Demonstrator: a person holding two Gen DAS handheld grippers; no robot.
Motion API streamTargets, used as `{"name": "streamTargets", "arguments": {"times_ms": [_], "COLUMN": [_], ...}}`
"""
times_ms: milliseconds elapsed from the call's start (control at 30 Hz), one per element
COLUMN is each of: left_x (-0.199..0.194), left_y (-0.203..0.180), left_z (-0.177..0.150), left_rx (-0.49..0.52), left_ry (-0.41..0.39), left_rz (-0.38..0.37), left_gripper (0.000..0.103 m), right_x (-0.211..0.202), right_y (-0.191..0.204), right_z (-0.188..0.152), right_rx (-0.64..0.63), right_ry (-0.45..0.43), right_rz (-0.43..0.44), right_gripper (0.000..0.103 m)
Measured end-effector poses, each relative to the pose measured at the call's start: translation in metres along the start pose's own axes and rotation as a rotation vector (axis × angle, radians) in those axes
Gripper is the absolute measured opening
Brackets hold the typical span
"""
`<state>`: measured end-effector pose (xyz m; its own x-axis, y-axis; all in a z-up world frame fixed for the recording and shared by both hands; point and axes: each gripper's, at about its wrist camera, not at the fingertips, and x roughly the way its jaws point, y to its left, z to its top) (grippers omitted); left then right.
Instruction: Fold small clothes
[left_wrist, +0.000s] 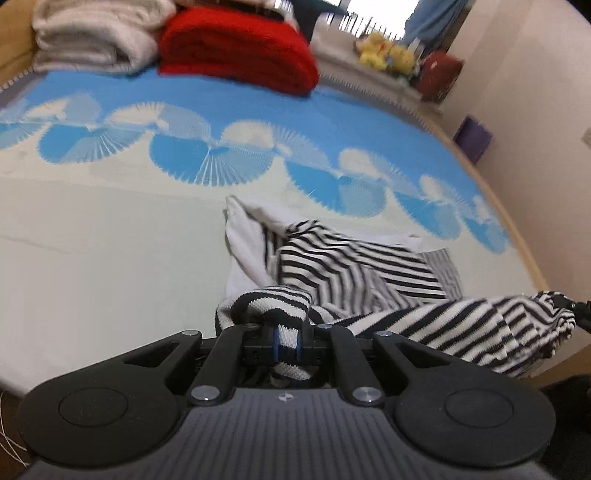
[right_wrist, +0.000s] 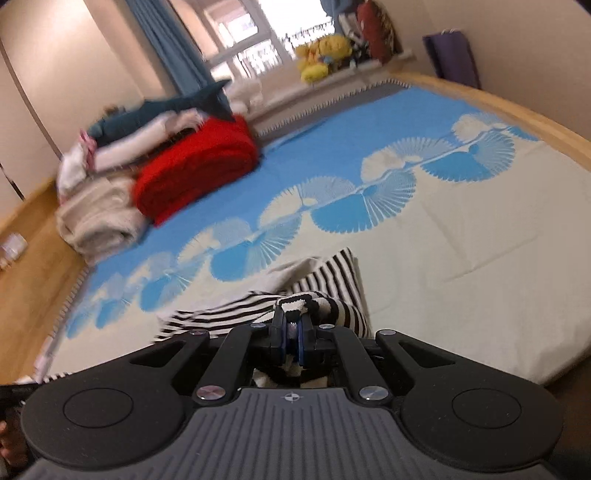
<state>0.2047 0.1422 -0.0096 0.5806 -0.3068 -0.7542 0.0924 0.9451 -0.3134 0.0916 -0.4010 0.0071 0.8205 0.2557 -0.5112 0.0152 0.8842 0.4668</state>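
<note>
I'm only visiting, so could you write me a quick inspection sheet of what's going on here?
Surface: bed cover, cream and blue fan print.
Job's things: striped garment, bunched, partly lifted.
Clutter: red blanket, cream blanket, stacked at the far end.
Grippers: left claw and right claw each shut on striped fabric.
Cables: thin wires at the left view's edge.
Surroundings: window, blue curtain, yellow plush toys.

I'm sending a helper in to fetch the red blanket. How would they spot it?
On the bed, look to the blue end of the cover. The red blanket lies folded there beside a cream blanket, the only bright red item on the bed.
</note>
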Motion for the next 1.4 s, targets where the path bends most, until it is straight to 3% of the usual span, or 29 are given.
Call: {"name": "streamTargets", "arguments": {"times_ms": [167,200,267,333,433,533,633,833,967,1100,1167,1400], "left_x": [0.095,0.108,0.11,0.097,0.086,0.082,0.08,0.085,0.112,0.128,0.131,0.132], "left_y": [0.034,0.041,0.055,0.06,0.059,0.057,0.05,0.025,0.008,-0.007,-0.007,-0.006], "left_z": [0.034,0.039,0.049,0.055,0.057,0.052,0.042,0.01,-0.006,-0.018,-0.016,0.006], "left_rx": [-0.057,-0.085,-0.151,-0.224,-0.206,-0.15,-0.053,0.193,0.327,0.467,0.463,0.394], "left_ry": [0.125,0.154,0.134,0.054,-0.002,0.01,0.055,0.156,0.244,0.249,0.246,0.117], "left_rz": [0.01,0.034,0.06,-0.007,-0.03,-0.014,0.015,0.097,0.202,0.262,0.263,0.268], "left_gripper": [0.023,0.028,0.032,0.046,0.051,0.058,0.083,0.086,0.086,0.086,0.087,0.086], "right_x": [0.121,0.143,0.167,0.17,0.158,0.147,0.142,0.137,0.139,0.146,0.155,0.185], "right_y": [0.003,0.0,-0.004,-0.004,-0.008,-0.008,0.002,0.023,0.022,0.024,0.024,0.044], "right_z": [0.036,0.04,0.047,0.054,0.063,0.058,0.042,0.005,-0.015,-0.033,-0.04,-0.045], "right_rx": [-0.068,-0.063,-0.063,-0.092,-0.084,-0.146,-0.308,-0.594,-0.699,-0.854,-0.921,-1.066], "right_ry": [0.157,0.202,0.226,0.164,0.109,0.1,0.128,0.194,0.227,0.238,0.25,0.205], "right_rz": [-0.109,-0.148,-0.193,-0.258,-0.237,-0.21,-0.185,-0.15,-0.178,-0.219,-0.235,-0.246], "right_gripper": [0.006,0.008,0.016,0.022,0.024,0.025,0.029,0.042,0.043,0.044,0.044,0.044]}}
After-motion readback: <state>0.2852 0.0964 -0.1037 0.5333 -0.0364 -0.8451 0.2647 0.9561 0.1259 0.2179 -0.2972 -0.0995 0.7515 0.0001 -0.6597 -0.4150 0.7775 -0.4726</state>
